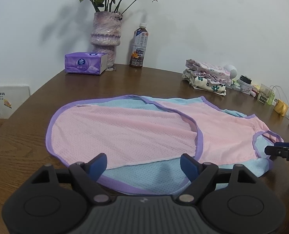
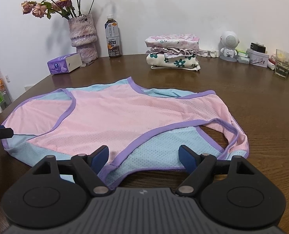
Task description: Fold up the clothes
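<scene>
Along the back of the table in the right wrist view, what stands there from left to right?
Tissue pack → flower vase → tea bottle → stack of folded clothes → white robot figurine → glass cup.

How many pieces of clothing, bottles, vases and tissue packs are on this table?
Garment spread out flat: 1, the pink and blue mesh top
Folded clothes stack: 1 stack; the number of pieces in it is unclear
Drink bottle: 1
Vase of flowers: 1
Tissue pack: 1
Total: 5
</scene>
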`<state>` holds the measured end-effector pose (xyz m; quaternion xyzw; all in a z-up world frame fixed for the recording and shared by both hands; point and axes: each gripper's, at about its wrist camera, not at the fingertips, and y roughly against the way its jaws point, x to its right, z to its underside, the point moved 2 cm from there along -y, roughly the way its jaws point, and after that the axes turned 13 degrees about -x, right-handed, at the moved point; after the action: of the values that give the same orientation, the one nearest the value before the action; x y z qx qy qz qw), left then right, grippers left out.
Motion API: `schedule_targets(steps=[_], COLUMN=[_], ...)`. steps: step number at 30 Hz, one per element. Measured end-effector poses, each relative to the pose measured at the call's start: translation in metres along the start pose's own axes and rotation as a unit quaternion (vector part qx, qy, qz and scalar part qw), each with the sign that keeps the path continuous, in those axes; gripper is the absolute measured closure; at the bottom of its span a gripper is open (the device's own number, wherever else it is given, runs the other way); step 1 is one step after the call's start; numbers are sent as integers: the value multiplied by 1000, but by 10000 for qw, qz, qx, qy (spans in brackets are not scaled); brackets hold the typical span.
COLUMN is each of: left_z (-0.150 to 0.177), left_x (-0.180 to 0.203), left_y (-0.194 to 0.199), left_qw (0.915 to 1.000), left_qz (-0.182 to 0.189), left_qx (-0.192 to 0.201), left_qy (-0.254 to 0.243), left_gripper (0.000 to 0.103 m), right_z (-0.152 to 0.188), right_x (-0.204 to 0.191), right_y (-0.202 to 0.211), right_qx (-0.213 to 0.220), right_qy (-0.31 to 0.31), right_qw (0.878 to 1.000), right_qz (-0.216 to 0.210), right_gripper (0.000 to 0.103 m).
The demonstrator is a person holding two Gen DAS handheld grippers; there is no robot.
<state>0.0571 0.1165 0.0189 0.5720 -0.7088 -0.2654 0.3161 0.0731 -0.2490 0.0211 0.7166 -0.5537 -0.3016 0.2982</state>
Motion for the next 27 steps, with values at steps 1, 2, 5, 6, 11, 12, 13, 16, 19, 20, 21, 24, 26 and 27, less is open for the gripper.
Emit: schedule_targets(steps=[1, 2, 5, 6, 11, 12, 13, 16, 19, 20, 21, 24, 26, 27], left_z=[-1, -1, -3, -4, -6, -5, -3, 4, 7, 8, 9, 12, 12, 12], left_x=[0, -1, -4, -5, -6, -4, 0, 11, 19, 21, 23, 29, 31, 32], left_y=[1, 3, 8, 9, 14, 14, 14, 10, 2, -1, -3, -6, -6, -6], left_qw=[10000, 9999, 9993, 9990, 9936, 9911, 9879, 9790, 9732, 9716, 9704, 9679, 9665, 9652], left_qz=[-5, 15, 114, 120, 286, 362, 450, 608, 731, 757, 709, 463, 155, -3], left_qx=[10, 15, 3, -3, -158, -220, -293, -503, -677, -729, -765, -716, -650, -634], left_qy=[-53, -122, -361, -438, -1080, -1261, -1455, -1880, -2071, -2121, -2176, -2363, -2477, -2536], left_gripper=[27, 29, 39, 41, 52, 53, 54, 64, 81, 86, 88, 99, 99, 99], right_z=[-1, -2, -5, -6, -7, -7, -6, -5, -4, -4, -3, -1, 1, 2], right_x=[1, 0, -3, -5, -13, -13, -14, -15, -16, -17, -17, -17, -19, -20], right_y=[0, 0, -2, -3, -9, -11, -12, -16, -18, -18, -19, -21, -21, -20], right_qx=[7, 4, -26, -34, -130, -160, -190, -269, -297, -305, -319, -383, -384, -381], right_qy=[3, 17, 111, 155, 352, 369, 385, 403, 415, 421, 431, 489, 573, 617], right_qw=[10000, 10000, 9999, 9998, 9992, 9991, 9990, 9988, 9986, 9986, 9985, 9981, 9976, 9974], right_qz=[-4, -18, -62, -78, -133, -138, -145, -116, -113, -111, -97, -31, 15, 37], right_gripper=[24, 24, 24, 25, 30, 31, 31, 31, 31, 31, 31, 31, 31, 31])
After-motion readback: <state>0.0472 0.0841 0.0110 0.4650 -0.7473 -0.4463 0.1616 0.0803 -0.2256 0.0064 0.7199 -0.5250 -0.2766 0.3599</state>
